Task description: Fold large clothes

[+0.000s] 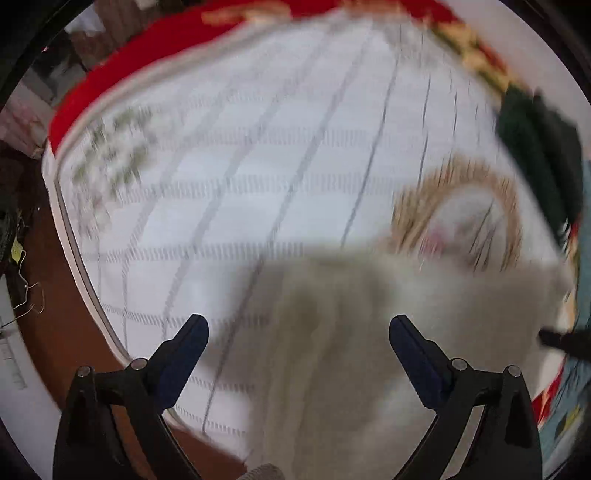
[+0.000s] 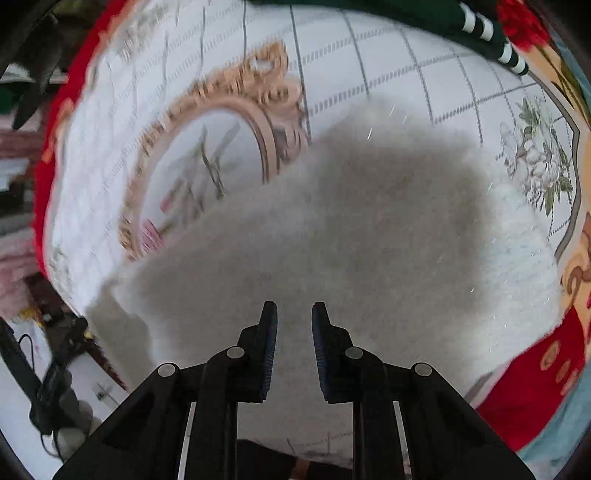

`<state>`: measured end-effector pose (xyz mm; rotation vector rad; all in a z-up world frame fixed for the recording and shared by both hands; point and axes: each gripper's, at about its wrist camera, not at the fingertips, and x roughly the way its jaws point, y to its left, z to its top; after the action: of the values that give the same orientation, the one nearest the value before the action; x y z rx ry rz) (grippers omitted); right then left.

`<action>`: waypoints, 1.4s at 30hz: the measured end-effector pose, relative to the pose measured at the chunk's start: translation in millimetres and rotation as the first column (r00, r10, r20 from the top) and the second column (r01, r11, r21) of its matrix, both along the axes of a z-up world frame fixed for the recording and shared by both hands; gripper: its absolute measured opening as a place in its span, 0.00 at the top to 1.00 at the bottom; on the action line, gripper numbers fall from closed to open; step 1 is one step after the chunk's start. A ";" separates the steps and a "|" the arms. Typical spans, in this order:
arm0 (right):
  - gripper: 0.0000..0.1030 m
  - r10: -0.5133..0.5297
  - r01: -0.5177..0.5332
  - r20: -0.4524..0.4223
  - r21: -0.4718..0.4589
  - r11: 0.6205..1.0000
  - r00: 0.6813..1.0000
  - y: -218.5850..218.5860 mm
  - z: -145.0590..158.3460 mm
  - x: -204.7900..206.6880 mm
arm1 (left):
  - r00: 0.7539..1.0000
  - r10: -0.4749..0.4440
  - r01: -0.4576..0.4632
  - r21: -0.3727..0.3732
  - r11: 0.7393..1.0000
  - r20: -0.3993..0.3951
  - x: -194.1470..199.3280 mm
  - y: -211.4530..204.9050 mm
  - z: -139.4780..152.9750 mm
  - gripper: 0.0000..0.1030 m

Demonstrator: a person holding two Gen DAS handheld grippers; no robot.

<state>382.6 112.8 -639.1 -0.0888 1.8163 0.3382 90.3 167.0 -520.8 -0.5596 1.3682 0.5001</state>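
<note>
A fuzzy cream-white garment (image 2: pixel 369 229) lies on a white quilted cover (image 2: pixel 388 62) with grey grid lines and a gold ornamental motif. In the left wrist view the garment (image 1: pixel 388 332) lies ahead and to the right. My left gripper (image 1: pixel 297 332) is wide open and empty, hovering over the garment's left edge. My right gripper (image 2: pixel 294 317) hovers over the middle of the garment with its jaws a narrow gap apart and nothing between them. The left wrist view is motion-blurred.
A dark green garment with white stripes (image 2: pixel 476 26) lies at the far edge of the cover; it shows at the right in the left wrist view (image 1: pixel 535 147). A red patterned blanket (image 2: pixel 532 369) borders the cover. Brown floor (image 1: pixel 55 295) and cables (image 2: pixel 48 387) lie left.
</note>
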 end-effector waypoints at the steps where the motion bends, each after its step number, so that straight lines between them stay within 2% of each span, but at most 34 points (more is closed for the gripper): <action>1: 0.80 0.004 -0.004 -0.010 -0.001 1.000 1.000 3.3 -2.2 -3.6 | 0.999 0.003 -0.003 -0.004 1.000 -0.041 1.1 -2.7 -15.5 0.03; 3: 0.80 0.028 -0.028 -0.007 -0.017 0.999 1.000 7.9 -5.3 -5.2 | 0.996 0.021 -0.022 -0.006 1.000 -0.082 2.8 0.1 -38.4 0.03; 5: 0.80 0.055 -0.054 0.008 -0.087 0.995 0.998 9.6 -12.9 -5.9 | 0.994 0.045 -0.047 -0.017 0.999 -0.098 7.8 6.2 -57.5 0.00; 8: 0.80 0.060 -0.065 -0.040 -0.114 0.991 0.997 10.6 -40.1 -10.8 | 0.997 0.009 -0.008 0.016 1.000 -0.077 22.6 2.8 -59.8 0.00; 10: 0.81 0.082 -0.090 -0.070 -0.132 0.987 0.994 14.1 -68.4 -18.9 | 0.997 -0.010 0.012 0.027 1.000 -0.072 27.5 -0.2 -60.2 0.00; 13: 0.81 0.067 -0.077 -0.077 -0.133 0.988 0.995 18.7 -84.9 -17.3 | 0.998 -0.002 0.003 0.016 1.000 -0.060 27.6 2.7 -58.3 0.00; 16: 0.81 0.032 -0.044 -0.108 -0.109 0.993 0.994 13.2 -85.1 -13.1 | 0.999 0.038 -0.038 0.006 0.999 -0.034 17.3 7.2 -44.1 0.00; 19: 0.80 0.051 -0.056 -0.082 -0.063 0.996 0.995 10.3 -58.6 -17.1 | 0.990 0.132 -0.132 0.003 0.991 0.042 -8.7 9.9 -12.0 0.00; 20: 0.78 0.045 -0.048 -0.066 -0.041 0.998 0.997 7.7 -48.8 -19.1 | 0.985 0.161 -0.161 0.005 0.987 0.065 -19.5 9.3 -1.3 0.00; 22: 0.67 -0.002 0.002 -0.009 0.048 0.999 1.000 -4.2 -24.7 -22.6 | 0.970 0.220 -0.222 0.004 0.975 0.107 -43.0 5.0 18.9 0.00; 24: 0.64 -0.025 0.020 0.074 0.069 0.997 0.997 -15.3 -16.8 -21.0 | 0.947 0.294 -0.296 -0.001 0.955 0.130 -71.3 -6.7 31.9 0.00; 25: 0.64 -0.018 0.013 0.148 0.029 0.999 0.989 -21.7 -20.4 -18.8 | 0.929 0.343 -0.344 -0.013 0.939 0.137 -87.9 -14.0 36.5 0.00; 26: 0.67 -0.003 0.003 0.168 0.000 1.000 0.986 -24.2 -29.6 -17.4 | 0.917 0.374 -0.374 -0.026 0.927 0.141 -99.5 -16.9 35.3 0.00; 28: 0.67 -0.033 0.031 0.111 0.023 0.999 0.993 -29.2 -52.5 -14.9 | 0.879 0.455 -0.451 -0.065 0.890 0.145 -125.8 -30.8 30.8 0.00; 32: 0.63 -0.001 -0.011 0.120 0.095 0.995 0.993 -30.6 -20.4 -15.5 | 0.807 0.570 -0.555 -0.133 0.821 0.151 -160.8 -79.1 28.9 0.00; 33: 0.56 -0.008 -0.010 0.127 0.136 0.991 0.992 -36.0 -10.7 -21.1 | 0.791 0.593 -0.575 -0.152 0.804 0.150 -166.7 -89.5 25.9 0.00; 35: 0.47 -0.001 -0.022 0.125 0.185 0.983 0.992 -42.4 0.8 -32.5 | 0.754 0.639 -0.602 -0.229 0.765 0.151 -166.6 -108.6 8.8 0.00; 37: 0.47 0.028 -0.055 0.136 0.200 0.978 0.990 -55.7 5.3 -36.5 | 0.704 0.696 -0.634 -0.318 0.705 0.138 -165.8 -124.9 -15.1 0.00; 39: 0.47 0.050 -0.078 0.143 0.198 0.977 0.988 -73.1 3.6 -36.1 | 0.667 0.732 -0.642 -0.390 0.660 0.139 -158.7 -131.0 -35.3 0.00; 40: 0.47 0.055 -0.082 0.139 0.198 0.977 0.989 -77.5 4.3 -35.5 | 0.654 0.743 -0.646 -0.408 0.645 0.140 -153.0 -131.6 -44.7 0.00; 41: 0.47 0.054 -0.079 0.128 0.199 0.977 0.990 -84.9 1.6 -38.8 | 0.644 0.752 -0.657 -0.402 0.638 0.141 -147.4 -131.0 -50.7 0.04; 42: 0.47 0.047 -0.071 0.119 0.200 0.977 0.992 -102.7 1.4 -33.4 | 0.627 0.763 -0.672 -0.385 0.633 0.159 -141.9 -128.6 -52.4 0.16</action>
<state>349.2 10.1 -637.6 -0.0182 1.6594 0.5496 -51.6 38.4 -573.2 -1.4182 0.8573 0.8288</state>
